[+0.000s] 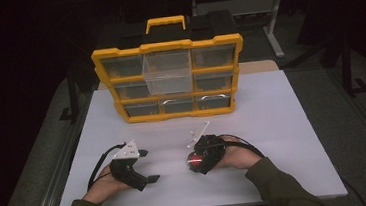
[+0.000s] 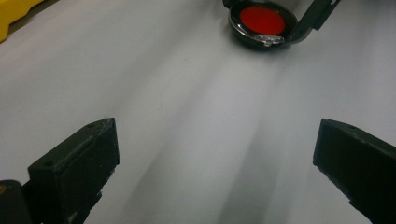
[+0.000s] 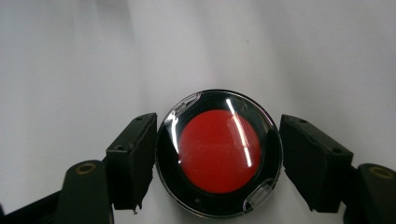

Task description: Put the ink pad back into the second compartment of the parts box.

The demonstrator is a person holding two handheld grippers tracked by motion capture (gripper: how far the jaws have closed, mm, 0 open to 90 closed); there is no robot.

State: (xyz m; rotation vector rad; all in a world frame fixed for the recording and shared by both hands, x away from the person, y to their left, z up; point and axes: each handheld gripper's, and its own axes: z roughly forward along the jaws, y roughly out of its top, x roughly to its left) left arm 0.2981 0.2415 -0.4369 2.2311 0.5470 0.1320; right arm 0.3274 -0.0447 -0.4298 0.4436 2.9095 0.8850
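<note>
A round black case with a red centre and a clear lid [image 3: 219,151] lies on the white table [image 1: 273,125]. My right gripper [image 3: 218,128] is shut on it, one black jaw against each side. In the high view the case [image 1: 196,158] glows red at the tip of the right gripper [image 1: 194,163], at the front centre of the table. The left gripper [image 1: 150,164] rests to its left, open and holding nothing. From the left gripper view, the case [image 2: 262,19] lies ahead beyond the wide-apart jaws of the left gripper [image 2: 217,135].
A yellow organiser [image 1: 166,46] with clear drawers stands upright at the back of the table. Its top middle drawer [image 1: 167,74] is pulled out toward me. Bare white tabletop lies between it and the grippers. A yellow corner of the organiser [image 2: 14,14] shows at upper left.
</note>
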